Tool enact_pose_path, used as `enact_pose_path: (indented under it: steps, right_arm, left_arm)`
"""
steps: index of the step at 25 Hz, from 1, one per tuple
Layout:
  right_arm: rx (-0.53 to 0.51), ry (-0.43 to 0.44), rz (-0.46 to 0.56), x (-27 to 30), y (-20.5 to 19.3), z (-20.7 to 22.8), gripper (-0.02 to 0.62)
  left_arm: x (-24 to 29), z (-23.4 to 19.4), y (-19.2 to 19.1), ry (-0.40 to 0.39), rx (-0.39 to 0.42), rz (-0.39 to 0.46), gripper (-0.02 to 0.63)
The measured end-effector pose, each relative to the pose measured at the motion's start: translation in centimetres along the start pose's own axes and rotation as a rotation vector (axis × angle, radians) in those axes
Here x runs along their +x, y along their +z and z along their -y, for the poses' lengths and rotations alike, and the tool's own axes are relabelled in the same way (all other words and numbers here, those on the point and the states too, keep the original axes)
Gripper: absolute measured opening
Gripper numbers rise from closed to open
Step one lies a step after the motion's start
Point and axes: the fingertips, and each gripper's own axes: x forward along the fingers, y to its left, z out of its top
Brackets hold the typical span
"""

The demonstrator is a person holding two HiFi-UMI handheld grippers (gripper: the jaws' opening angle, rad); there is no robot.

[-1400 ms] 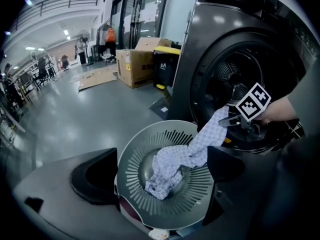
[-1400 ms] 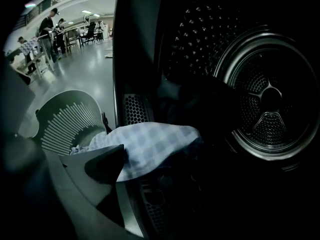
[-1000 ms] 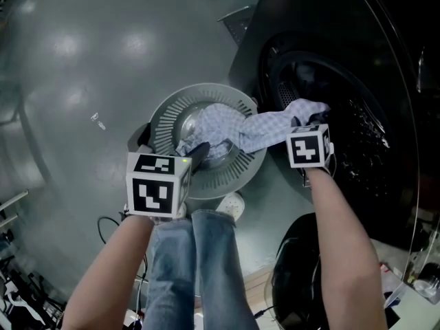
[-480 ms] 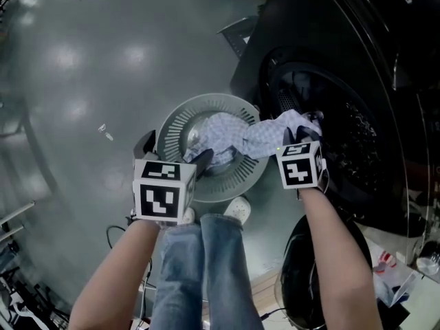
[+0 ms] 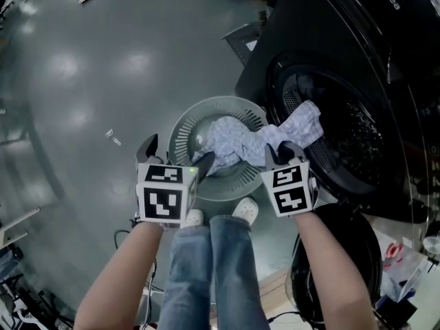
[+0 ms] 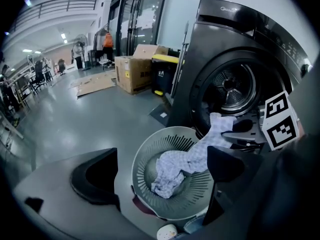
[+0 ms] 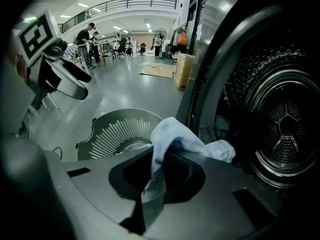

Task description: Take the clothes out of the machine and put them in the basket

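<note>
Garment (image 5: 237, 139): thin woven cloth in a pale fine check, matt, soft and crumpled.
Basket (image 5: 180, 130): grey moulded plastic with slatted walls, smooth, with a slight sheen.
Machine (image 5: 323, 26): dark front panel, smooth and glossy.
Drum (image 7: 282, 129): perforated metal with a dull shine.
Floor (image 5: 75, 74): smooth grey coating, polished enough to reflect the lamps as soft patches.
Left gripper (image 6: 160, 171): matt dark plastic body and jaws.
Right gripper (image 7: 156, 171): the same matt grey-black plastic.
Marker cubes (image 5: 161, 196): 2 cubes, flat faces with matt black-and-white print.
Trousers (image 5: 199, 267): blue denim, matt.
Box (image 6: 134, 73): brown cardboard, matt.
</note>
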Motion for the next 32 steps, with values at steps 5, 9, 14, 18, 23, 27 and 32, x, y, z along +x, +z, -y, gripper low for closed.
enact_pose_path:
  steps: [5, 9, 14, 18, 23, 27, 32]
  right_arm:
    - [0.009, 0.065, 0.039, -0.7, 1.2, -3.9, 0.032]
    - [0.086, 0.13, 0.06, -1.5, 2.3, -6.6, 0.034]
    - [0.12, 0.178, 0.123, -3.1, 4.5, -9.3, 0.034]
    - [0.103, 0.235, 0.155, -4.2, 5.8, -11.7, 0.034]
    - [0.147, 0.245, 0.153, -4.8, 6.4, -11.8, 0.034]
    - [0.204, 0.242, 0.134, -4.1, 6.4, -11.3, 0.035]
    - [0.287, 0.231, 0.081, -1.9, 4.8, -11.3, 0.346]
  left_arm:
    - [-0.6, -1.3, -1.0, 0.013, -0.006, 0.001, 0.561]
    - [-1.5, -2.7, -1.5, 0.033, -0.003, 0.006, 0.561]
    - [-2.9, -3.9, -1.7, 0.049, -0.015, 0.014, 0.561]
    - [-3.8, -4.5, -1.6, 0.05, -0.005, 0.02, 0.561]
    - [-4.3, -4.6, -1.1, 0.042, 0.004, 0.034, 0.561]
    - [-4.1, -4.7, -0.8, 0.025, 0.01, 0.052, 0.561]
    - [-3.5, -4.4, -1.0, 0.009, 0.031, 0.053, 0.561]
